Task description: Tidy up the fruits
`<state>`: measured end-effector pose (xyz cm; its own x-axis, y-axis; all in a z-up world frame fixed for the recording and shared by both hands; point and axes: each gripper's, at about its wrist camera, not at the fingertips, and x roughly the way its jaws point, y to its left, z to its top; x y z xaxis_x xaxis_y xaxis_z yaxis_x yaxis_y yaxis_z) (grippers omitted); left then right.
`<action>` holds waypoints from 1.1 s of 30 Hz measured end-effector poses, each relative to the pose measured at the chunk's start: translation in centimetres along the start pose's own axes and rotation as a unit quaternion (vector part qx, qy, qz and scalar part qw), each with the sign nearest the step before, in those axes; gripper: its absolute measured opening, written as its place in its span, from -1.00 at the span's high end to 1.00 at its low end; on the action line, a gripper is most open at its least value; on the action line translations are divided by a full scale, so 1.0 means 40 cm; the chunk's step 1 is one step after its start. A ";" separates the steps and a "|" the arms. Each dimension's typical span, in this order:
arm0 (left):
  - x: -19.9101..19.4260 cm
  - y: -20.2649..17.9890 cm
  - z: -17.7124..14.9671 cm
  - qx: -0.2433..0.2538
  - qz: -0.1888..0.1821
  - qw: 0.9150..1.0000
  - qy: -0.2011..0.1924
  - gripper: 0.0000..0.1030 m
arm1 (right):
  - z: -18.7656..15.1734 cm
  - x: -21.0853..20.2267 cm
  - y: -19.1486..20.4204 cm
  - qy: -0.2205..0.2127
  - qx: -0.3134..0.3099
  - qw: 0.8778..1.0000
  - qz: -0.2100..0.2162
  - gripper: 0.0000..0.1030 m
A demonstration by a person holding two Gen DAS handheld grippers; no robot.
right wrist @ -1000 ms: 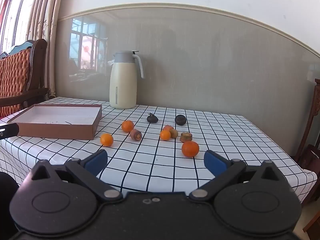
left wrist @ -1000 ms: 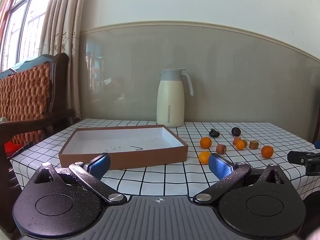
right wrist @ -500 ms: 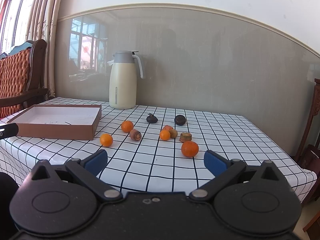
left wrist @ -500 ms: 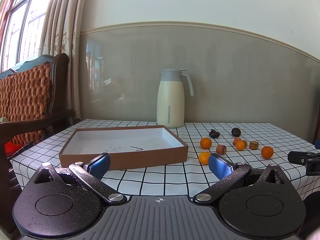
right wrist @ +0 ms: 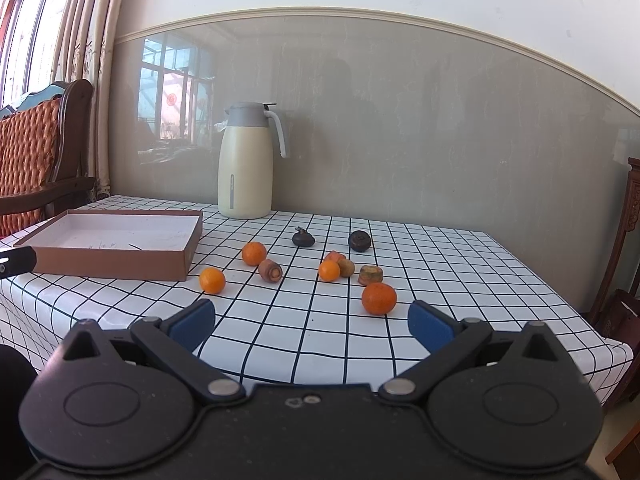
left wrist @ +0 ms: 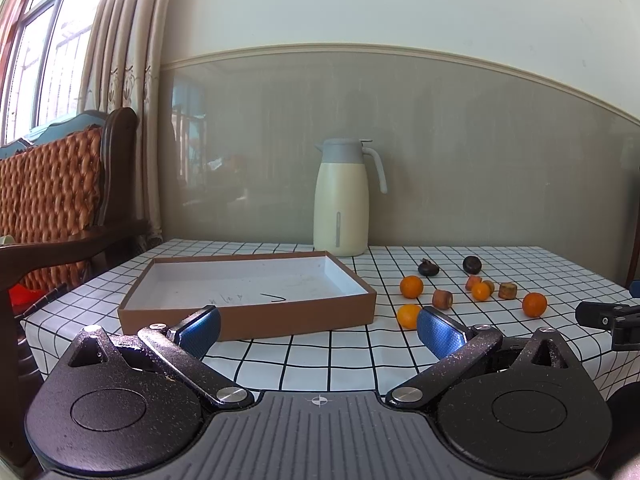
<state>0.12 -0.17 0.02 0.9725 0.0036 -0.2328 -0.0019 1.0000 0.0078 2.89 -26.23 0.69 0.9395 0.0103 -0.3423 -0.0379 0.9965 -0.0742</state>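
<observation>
Several small oranges lie scattered on the checked tablecloth, the nearest orange just ahead of my right gripper, which is open and holds nothing. Among them lie brown cut pieces and two dark round fruits. An empty brown cardboard box with a white inside sits left of the fruit. My left gripper is open in front of the box's near wall, with one orange close to its right finger. The right gripper's tip shows at the left wrist view's right edge.
A cream thermos jug with a grey lid stands at the back of the table against the grey wall. A wooden armchair with an orange cushion stands to the left. Dark wooden furniture stands beyond the table's right edge.
The right gripper has drifted very slightly, so the fruit sits a touch lower left in its view. The left view is unchanged.
</observation>
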 end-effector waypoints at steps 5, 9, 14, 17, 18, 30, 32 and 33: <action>0.000 0.000 0.000 0.000 0.000 1.000 0.000 -1.00 | 0.000 0.000 0.000 0.000 0.001 1.000 0.000 -0.89; 0.000 0.000 0.000 0.000 0.000 1.000 -0.001 -1.00 | 0.000 0.000 0.000 0.000 0.000 1.000 0.000 -0.89; 0.001 -0.001 0.001 0.001 0.000 1.000 -0.001 -1.00 | -0.001 -0.003 0.002 -0.001 0.000 1.000 0.000 -0.89; 0.002 -0.001 0.000 0.001 0.001 1.000 -0.002 -1.00 | -0.001 -0.004 0.003 -0.002 0.000 1.000 0.001 -0.89; 0.002 -0.001 0.000 0.002 0.000 1.000 -0.002 -1.00 | -0.005 0.003 0.002 -0.002 -0.001 1.000 0.001 -0.89; 0.000 -0.006 -0.006 0.010 -0.001 1.000 -0.002 -1.00 | -0.004 -0.005 0.000 -0.007 -0.001 1.000 0.002 -0.89; -0.001 -0.005 -0.006 0.011 -0.001 1.000 -0.002 -1.00 | -0.004 -0.005 0.000 -0.008 -0.001 1.000 0.002 -0.89; -0.002 -0.005 -0.007 0.011 -0.001 1.000 -0.003 -1.00 | -0.003 -0.005 0.001 -0.008 -0.002 1.000 0.002 -0.89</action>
<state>-0.02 -0.38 -0.23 0.9737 0.0025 -0.2278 0.0042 0.9996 0.0289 2.65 -26.21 0.63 0.9450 0.0164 -0.3268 -0.0439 0.9961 -0.0770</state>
